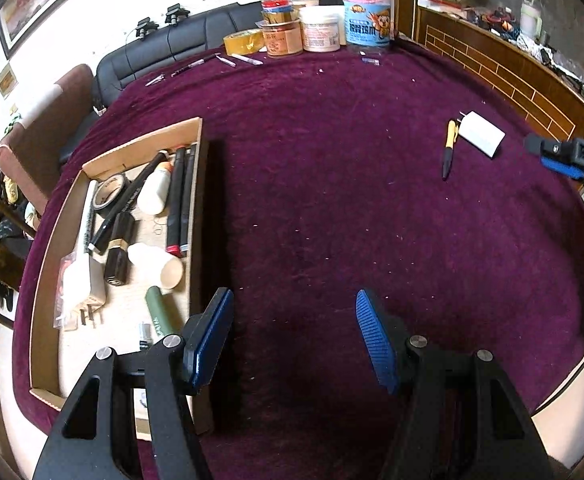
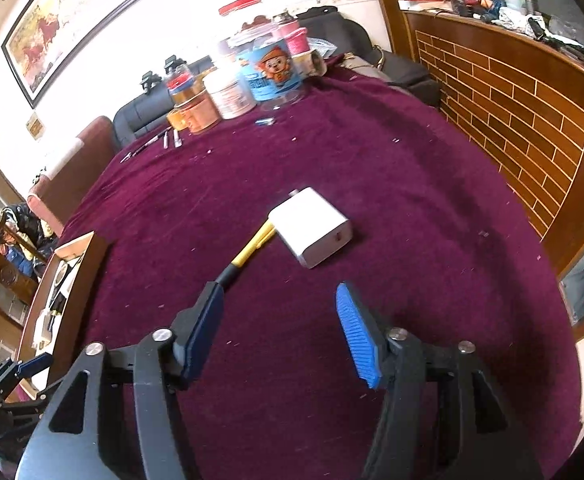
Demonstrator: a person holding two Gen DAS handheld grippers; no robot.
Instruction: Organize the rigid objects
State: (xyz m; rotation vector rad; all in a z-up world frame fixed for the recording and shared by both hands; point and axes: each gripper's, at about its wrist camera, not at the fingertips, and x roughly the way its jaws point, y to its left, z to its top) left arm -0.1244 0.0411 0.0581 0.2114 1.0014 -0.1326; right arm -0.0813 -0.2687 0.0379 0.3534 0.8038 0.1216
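Fingers of the right gripper [image 2: 279,332] stand apart with nothing between them, aimed at the white charger [image 2: 312,226] and the yellow pen [image 2: 247,252] touching its side, out on the maroon desk [image 2: 412,200]. Left gripper [image 1: 294,338] is empty too, fingers parted, hanging just beside the cardboard tray [image 1: 195,184] already loaded with markers and bottles. Looks like a pickup approach; next comes straddling the charger or the pen squarely, then carrying it to the tray.
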